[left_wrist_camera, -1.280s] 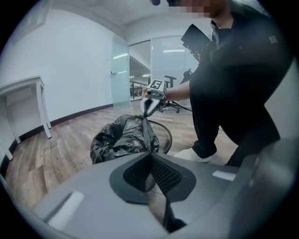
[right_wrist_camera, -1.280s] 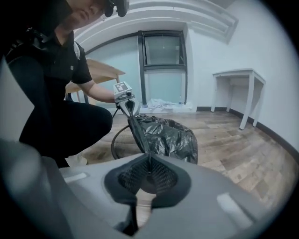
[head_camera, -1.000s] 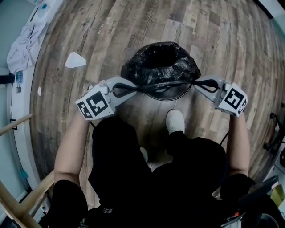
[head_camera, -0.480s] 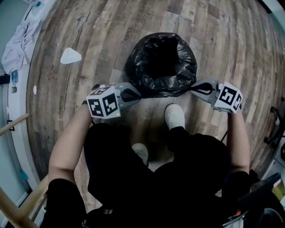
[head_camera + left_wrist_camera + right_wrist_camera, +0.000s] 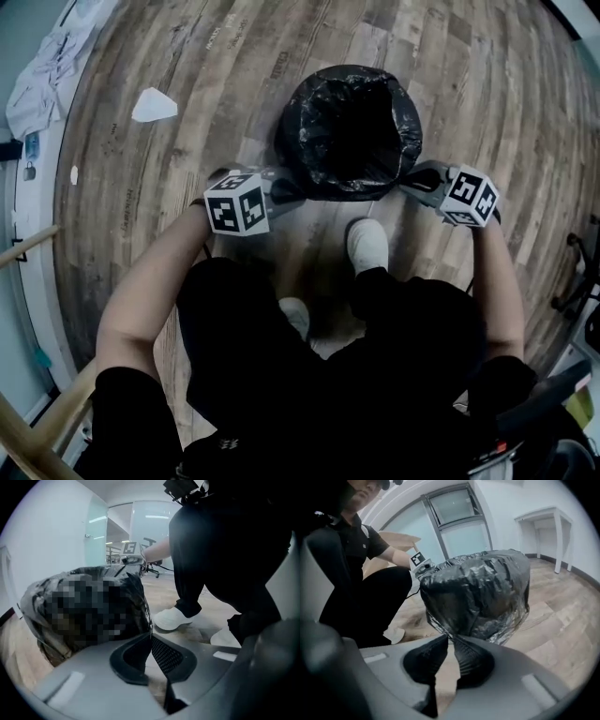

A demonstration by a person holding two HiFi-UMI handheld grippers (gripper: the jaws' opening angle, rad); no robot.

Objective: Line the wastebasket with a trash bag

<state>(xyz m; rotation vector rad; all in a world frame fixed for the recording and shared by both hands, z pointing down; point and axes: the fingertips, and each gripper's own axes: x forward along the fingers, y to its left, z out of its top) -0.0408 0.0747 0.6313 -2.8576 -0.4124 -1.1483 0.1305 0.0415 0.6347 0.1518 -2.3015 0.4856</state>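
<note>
A black trash bag [image 5: 352,131] is draped over the round wastebasket on the wood floor, its mouth open wide; the basket itself is hidden under the film. My left gripper [image 5: 298,190] is shut on the bag's edge at the near left side. In the left gripper view the tips [image 5: 151,632] meet on the bag's film [image 5: 136,599]. My right gripper [image 5: 405,180] pinches the edge at the near right side. Its jaws [image 5: 451,638] have just been opening slightly, with the bag's film [image 5: 478,597] still nipped between the tips.
The person crouches just behind the basket, one white shoe [image 5: 367,246] close to its near side. A white scrap [image 5: 153,105] lies on the floor to the left, a cloth [image 5: 42,80] by the wall. A white table [image 5: 548,522] stands farther off.
Both grippers have sunk down along the basket's sides with the bag's edge. The bunched bag has been drawn down over the rim and its mouth now stands round and open.
</note>
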